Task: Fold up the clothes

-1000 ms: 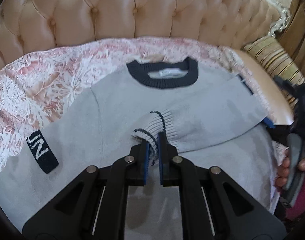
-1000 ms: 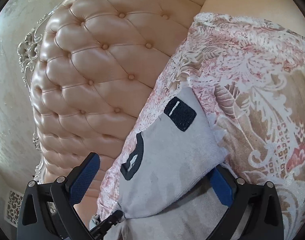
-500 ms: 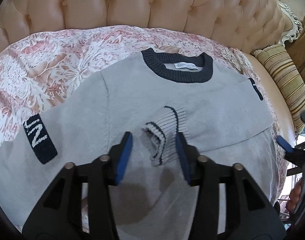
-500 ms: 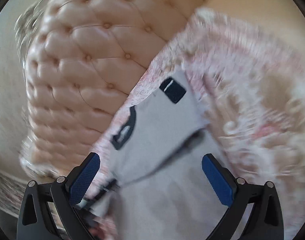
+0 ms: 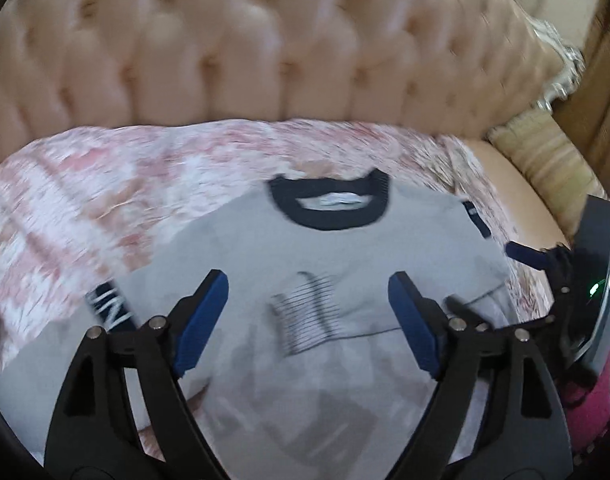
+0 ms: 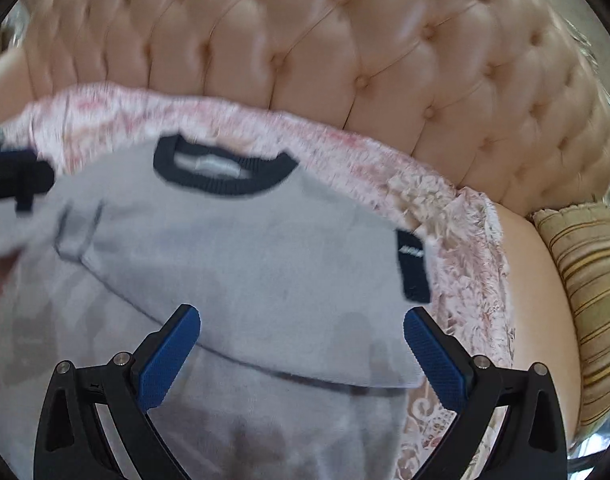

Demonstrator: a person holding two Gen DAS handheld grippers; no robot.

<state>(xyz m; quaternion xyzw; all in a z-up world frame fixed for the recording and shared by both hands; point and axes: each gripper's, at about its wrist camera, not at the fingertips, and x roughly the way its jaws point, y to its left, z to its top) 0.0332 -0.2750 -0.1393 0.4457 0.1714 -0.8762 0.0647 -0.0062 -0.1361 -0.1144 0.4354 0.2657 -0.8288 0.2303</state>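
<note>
- The grey sweater (image 5: 385, 256) lies flat and face up on a pink floral cover (image 5: 105, 184), its dark collar (image 5: 329, 204) toward the tufted sofa back (image 5: 265, 48).
- Progress, judged from how it lies: one sleeve is folded across the chest, with its striped cuff (image 5: 305, 320) resting below the collar and its fold edge running as a diagonal line toward the hem side. In the right wrist view that same folded sleeve (image 6: 265, 280) covers the chest, and a dark patch (image 6: 415, 268) sits at the outer fold.
- The other sleeve, bearing a dark lettered patch (image 5: 113, 312), spreads out to the side and looks unfolded; it and the body fold appear to be what is left.
- The knit looks soft and limp; the lower body shows faint darker blotches, though blur hides detail.
- The left gripper (image 5: 305, 324) hangs over the cuff with its blue pads spread wide, holding nothing.
- The right gripper (image 6: 301, 356) hovers above the folded sleeve's lower edge, jaws likewise wide apart and empty.
- A striped cushion (image 6: 589, 300) sits at the sofa's end, well apart from the sweater.
</note>
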